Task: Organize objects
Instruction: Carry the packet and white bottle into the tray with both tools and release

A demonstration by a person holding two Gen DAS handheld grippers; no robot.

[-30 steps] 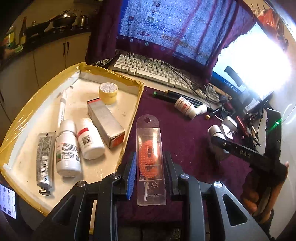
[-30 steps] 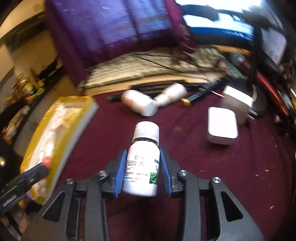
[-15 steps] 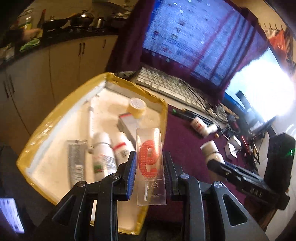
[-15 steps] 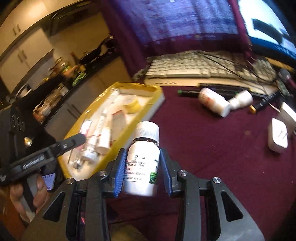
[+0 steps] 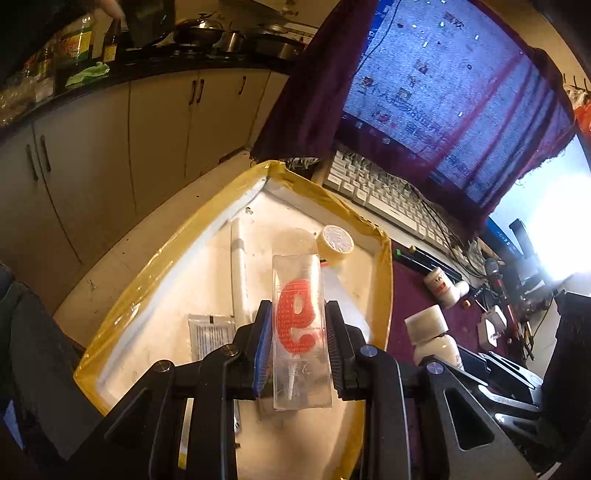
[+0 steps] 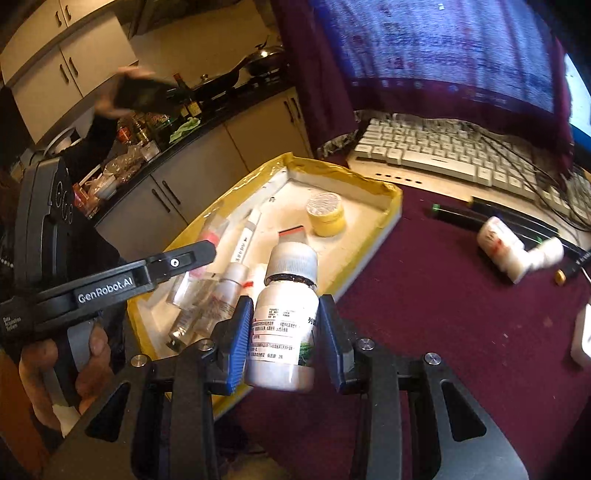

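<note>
Both held items now over the tray (image 5: 384,258), not the cloth.

A clear packet with a red figure (image 5: 301,332) hangs upright above the yellow-rimmed tray (image 5: 386,280); the white bottle (image 6: 284,325) stands upright over its desk-side edge.

Maroon-clothed table (image 6: 443,314), tray (image 6: 384,192), keyboard (image 6: 443,155)

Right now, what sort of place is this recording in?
Probably a home desk beside a kitchen: white computer keyboard on the maroon cloth-covered table, cream kitchen cabinets, metal pans on the dark counter.
</note>
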